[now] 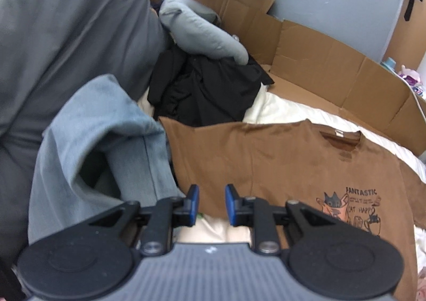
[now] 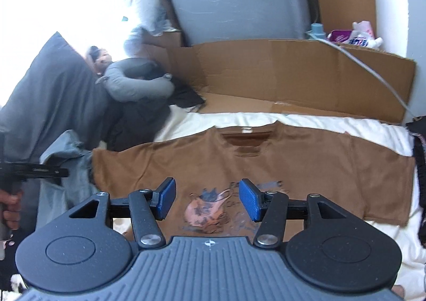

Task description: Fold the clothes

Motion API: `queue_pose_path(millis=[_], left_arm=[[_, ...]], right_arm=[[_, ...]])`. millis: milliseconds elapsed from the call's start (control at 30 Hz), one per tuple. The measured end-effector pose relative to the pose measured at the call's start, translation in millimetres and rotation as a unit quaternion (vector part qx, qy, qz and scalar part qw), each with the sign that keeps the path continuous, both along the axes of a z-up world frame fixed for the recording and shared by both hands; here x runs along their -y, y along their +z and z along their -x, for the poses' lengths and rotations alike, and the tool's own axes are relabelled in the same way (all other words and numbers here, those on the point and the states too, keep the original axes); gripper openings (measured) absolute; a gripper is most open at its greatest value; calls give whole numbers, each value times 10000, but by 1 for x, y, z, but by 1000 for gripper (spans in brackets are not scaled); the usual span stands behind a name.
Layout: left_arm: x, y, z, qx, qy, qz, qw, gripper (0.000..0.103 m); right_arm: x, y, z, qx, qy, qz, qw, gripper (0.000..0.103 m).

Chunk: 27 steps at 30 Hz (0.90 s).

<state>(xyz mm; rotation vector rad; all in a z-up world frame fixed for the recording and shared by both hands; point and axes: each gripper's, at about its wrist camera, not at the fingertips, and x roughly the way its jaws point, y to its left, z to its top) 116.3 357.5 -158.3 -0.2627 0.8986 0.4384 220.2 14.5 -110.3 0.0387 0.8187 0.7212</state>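
Left wrist view: the brown T-shirt point(image 1: 279, 157) is laid flat, print upward, on the white bedsheet point(image 1: 277, 109). The left gripper point(image 1: 211, 203) is held above the shirt's lower edge, its jaws narrow with nothing between them. Grey-blue trousers point(image 1: 106, 135) and a black garment pile point(image 1: 207, 93) are seen at the left; the words "FANTASTIC" are legible only here.

Right wrist view: the right gripper point(image 2: 207, 201) is positioned over the print, jaws wide and empty. Both sleeves and the flattened cardboard point(image 2: 306, 72) are shown.
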Motion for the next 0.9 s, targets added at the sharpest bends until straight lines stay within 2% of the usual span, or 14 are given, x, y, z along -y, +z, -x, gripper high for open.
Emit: queue_pose_path(millis=[67,200,233,300,333,367,433,600,667,733,900], left_arm=[[5,-4,3,-4,42,1,10000,23],[15,-12,5,-76,72,58,9999,28],[17,-15,6,-90,76,73,9999,33],[19,-20,10,-41,212,110,9997,48],[19,-22,12,-15,284,129,9995,60],[19,-25,15,-2,443,156,9989,62],[18,-30,21,-30,687,211,9974,62],[18,-39,24,-184,894,125,9957,64],[20,-43,22,-242,904,38,9956,72],[22,-47,21,-232,913,15,9956,73],[21,-61,16,-54,1007,239,9946,72]], right_arm=[[-2,-6,5,-126,73,-85,9999,60],[-8,-17,17,-38,146,57,9999,76],[-8,-19,19,1,127,105,9999,80],[-6,-24,21,-21,16,55,10000,96],[-5,-26,20,-58,-60,34,10000,98],[-4,-28,20,-98,-139,14,9999,101],[-1,-32,19,-159,-254,-35,9995,102],[5,-46,10,-334,-438,-194,9983,102],[4,-52,7,-374,-452,-212,9981,102],[2,-59,5,-349,-400,-154,9985,102],[-1,-81,3,-234,-357,-61,9991,102]])
